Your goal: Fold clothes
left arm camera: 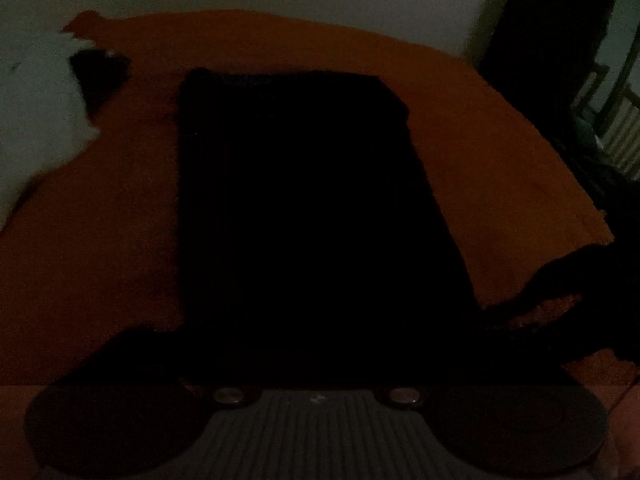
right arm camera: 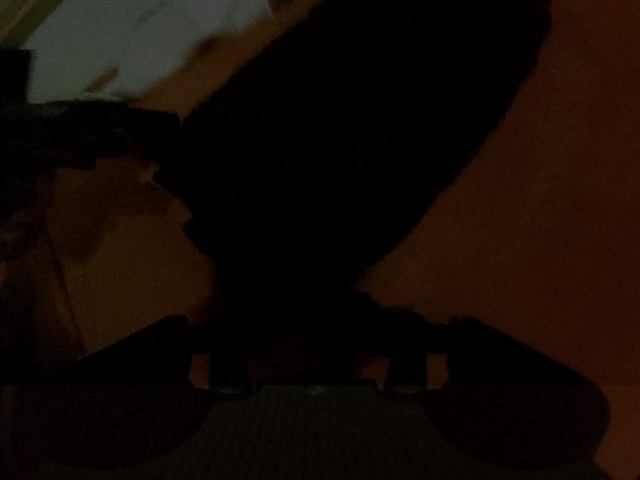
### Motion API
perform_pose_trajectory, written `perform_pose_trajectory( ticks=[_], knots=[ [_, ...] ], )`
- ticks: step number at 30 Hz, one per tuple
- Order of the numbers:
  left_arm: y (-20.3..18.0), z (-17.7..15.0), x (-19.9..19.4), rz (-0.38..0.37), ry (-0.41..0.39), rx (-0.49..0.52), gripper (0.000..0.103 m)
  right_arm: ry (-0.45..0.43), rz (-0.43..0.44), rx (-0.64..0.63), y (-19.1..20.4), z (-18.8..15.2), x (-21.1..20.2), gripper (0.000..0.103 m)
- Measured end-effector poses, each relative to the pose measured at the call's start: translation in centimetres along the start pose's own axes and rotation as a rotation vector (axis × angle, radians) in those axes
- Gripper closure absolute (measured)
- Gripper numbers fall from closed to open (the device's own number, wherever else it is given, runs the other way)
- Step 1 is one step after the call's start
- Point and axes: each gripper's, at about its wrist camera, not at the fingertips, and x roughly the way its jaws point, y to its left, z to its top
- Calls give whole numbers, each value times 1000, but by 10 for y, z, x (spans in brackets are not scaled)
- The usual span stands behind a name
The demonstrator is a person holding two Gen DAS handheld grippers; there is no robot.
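The scene is very dark. A black garment (left arm camera: 300,180) lies flat as a long rectangle on the orange bed cover (left arm camera: 500,160). Its near end reaches my left gripper (left arm camera: 320,340), whose dark fingers stand wide apart either side of it. In the right wrist view the same garment (right arm camera: 380,100) runs from the upper right and narrows to a neck at my right gripper (right arm camera: 316,320). The black fingers merge with the cloth there, so the grip is hidden.
A white pillow or cloth (left arm camera: 36,112) (right arm camera: 152,28) lies at the left of the cover, with a small dark item (left arm camera: 100,76) beside it. A dark looped shape (left arm camera: 580,280) sits at the right edge. A dark bulky shape (right arm camera: 92,132) juts in from the left.
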Motion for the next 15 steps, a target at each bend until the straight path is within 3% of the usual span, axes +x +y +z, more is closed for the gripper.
perform_pose_trajectory(
  ticks=[4, 6, 8, 10, 11, 12, 15],
  knots=[
    [28, -1, 13, 16, 35, -134, 33, -162, -90, -157, 38, -3, -10, 59],
    [41, -3, 25, 11, 43, -215, 22, -237, -154, -220, 57, -7, -7, 60],
    [47, -4, 38, -13, 54, -273, 22, -279, -189, -307, 77, -7, -2, 59],
    [45, -4, 47, -48, 71, -288, 39, -304, -208, -374, 94, -5, 6, 49],
    [41, -4, 50, -69, 72, -279, 64, -298, -229, -387, 100, -2, 15, 44],
    [37, -4, 50, -90, 66, -272, 83, -285, -258, -396, 103, 4, 25, 44],
    [31, -4, 44, -102, 22, -283, 91, -266, -346, -436, 105, 6, 49, 44]
  ],
)
